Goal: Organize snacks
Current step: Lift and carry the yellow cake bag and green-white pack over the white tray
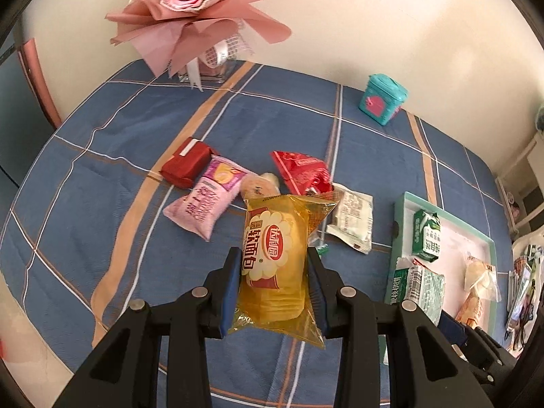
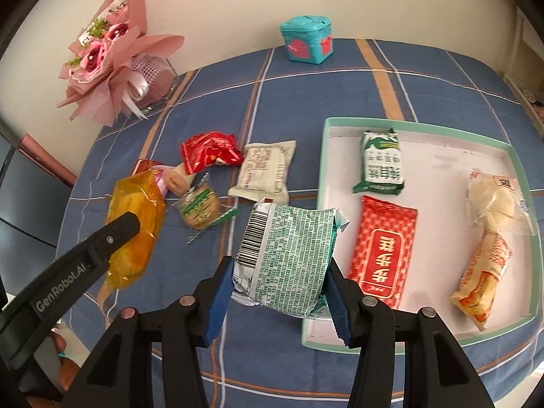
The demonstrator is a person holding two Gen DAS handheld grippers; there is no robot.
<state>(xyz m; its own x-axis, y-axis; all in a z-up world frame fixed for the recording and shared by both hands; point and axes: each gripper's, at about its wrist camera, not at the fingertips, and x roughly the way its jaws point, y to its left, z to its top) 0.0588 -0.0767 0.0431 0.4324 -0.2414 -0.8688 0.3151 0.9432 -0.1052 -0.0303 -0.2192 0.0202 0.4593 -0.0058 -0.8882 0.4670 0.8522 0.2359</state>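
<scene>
My left gripper (image 1: 273,267) is shut on a yellow bread packet (image 1: 273,255) and holds it above the blue checked cloth; it also shows in the right wrist view (image 2: 134,227). My right gripper (image 2: 280,277) is shut on a green-and-white snack packet (image 2: 289,255), held at the left edge of the mint-rimmed tray (image 2: 520,183). The tray holds a green packet (image 2: 380,163), a red packet (image 2: 384,248), a clear bag of rice crackers (image 2: 496,200) and an orange packet (image 2: 482,275). Loose on the cloth lie a pink packet (image 1: 204,200), a dark red box (image 1: 187,165), a red packet (image 1: 302,171), a white packet (image 1: 352,217) and a wrapped cookie (image 2: 199,207).
A pink flower bouquet (image 1: 190,10) stands at the back left by the wall. A teal tin (image 1: 382,98) sits at the back of the table. A chair (image 1: 37,81) is at the left edge. Clutter lies off the table's right side.
</scene>
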